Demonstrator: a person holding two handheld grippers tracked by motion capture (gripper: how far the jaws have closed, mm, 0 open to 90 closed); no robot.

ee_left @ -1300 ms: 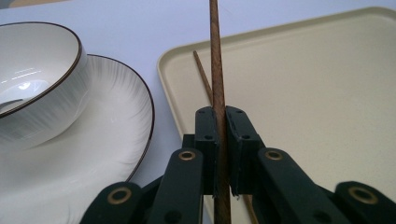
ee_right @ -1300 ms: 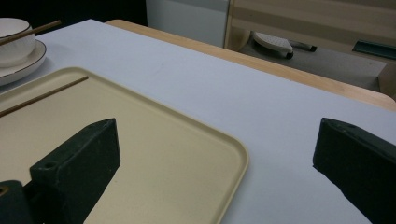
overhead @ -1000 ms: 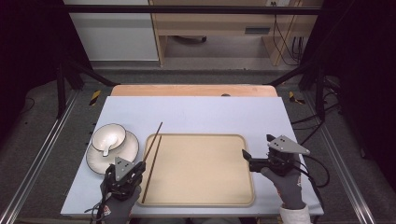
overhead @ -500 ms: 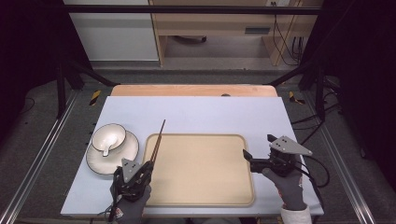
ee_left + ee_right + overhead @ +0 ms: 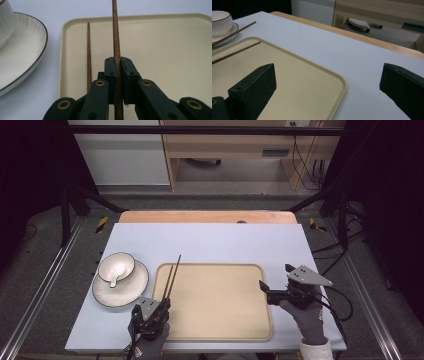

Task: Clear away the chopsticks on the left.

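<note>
The left gripper [image 5: 117,82] jaws clamp one chopstick [image 5: 115,37] over the tray's [image 5: 220,332] nine-o'clock edge; the right gripper [image 5: 329,85] jaws gape empty.

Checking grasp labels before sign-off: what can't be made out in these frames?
- Left gripper view: rear end of the clamped chopstick, hidden between the jaws and cut by the bottom edge.
- Left gripper view: near end of the second chopstick, behind the left gripper.
- High view: contents of the bowl, too small.
- Right gripper view: right gripper body, cut by the bottom edge.
</note>
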